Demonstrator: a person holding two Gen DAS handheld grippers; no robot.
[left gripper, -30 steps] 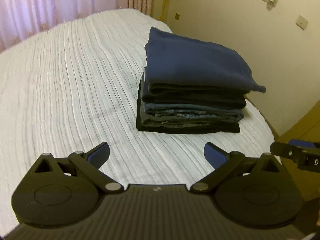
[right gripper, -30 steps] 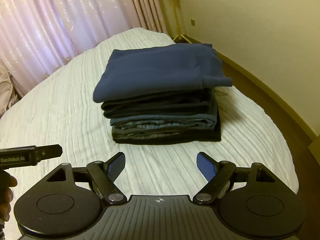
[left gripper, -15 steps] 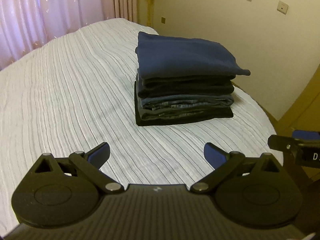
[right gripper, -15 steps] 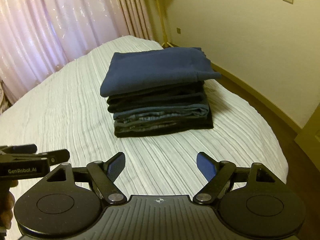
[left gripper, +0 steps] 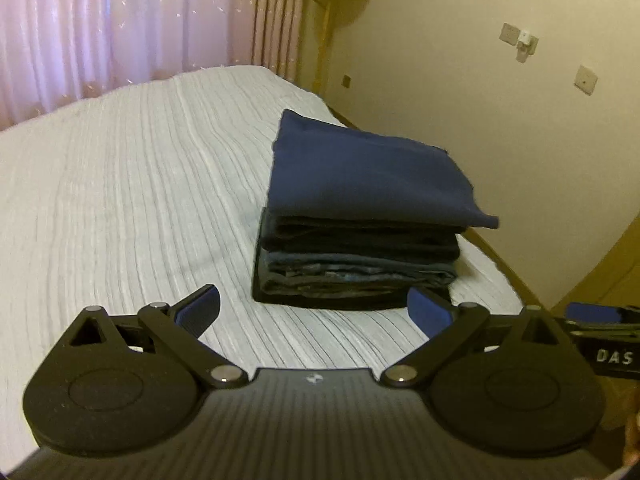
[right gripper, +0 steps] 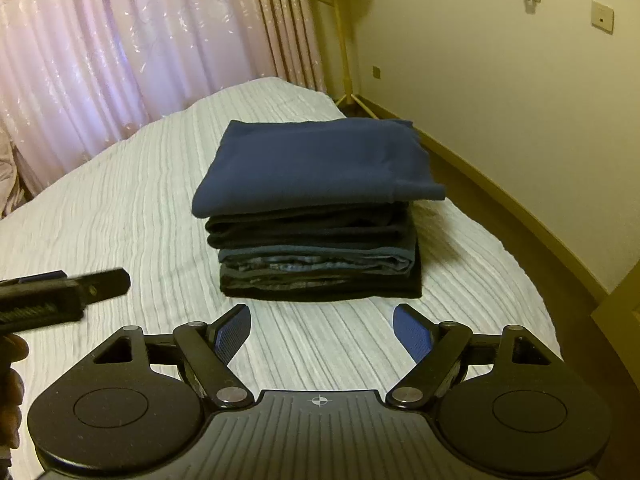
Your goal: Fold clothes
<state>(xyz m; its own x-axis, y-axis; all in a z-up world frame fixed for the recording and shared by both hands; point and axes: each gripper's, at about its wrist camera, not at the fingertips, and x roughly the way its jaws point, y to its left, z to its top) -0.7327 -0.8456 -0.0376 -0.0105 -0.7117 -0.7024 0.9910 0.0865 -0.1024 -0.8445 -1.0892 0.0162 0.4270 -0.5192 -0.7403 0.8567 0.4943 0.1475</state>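
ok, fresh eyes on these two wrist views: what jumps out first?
The stack of folded clothes on the white ribbed bedspread, navy garment on top with darker layers beneath. Both hand-held grippers sit open and empty short of it: the left hand-held gripper and the right hand-held gripper. Behind the bed, pink curtains fill the left, a cream wall the right.

Both wrist cameras sit low over the bed's (left gripper: 120, 200) near end, facing the far curtain, sharing the stack (left gripper: 360, 224) (right gripper: 316, 208).

One stack of folded clothes (right gripper: 316, 216), one bed (right gripper: 120, 216), two wall plates (right gripper: 602, 18).
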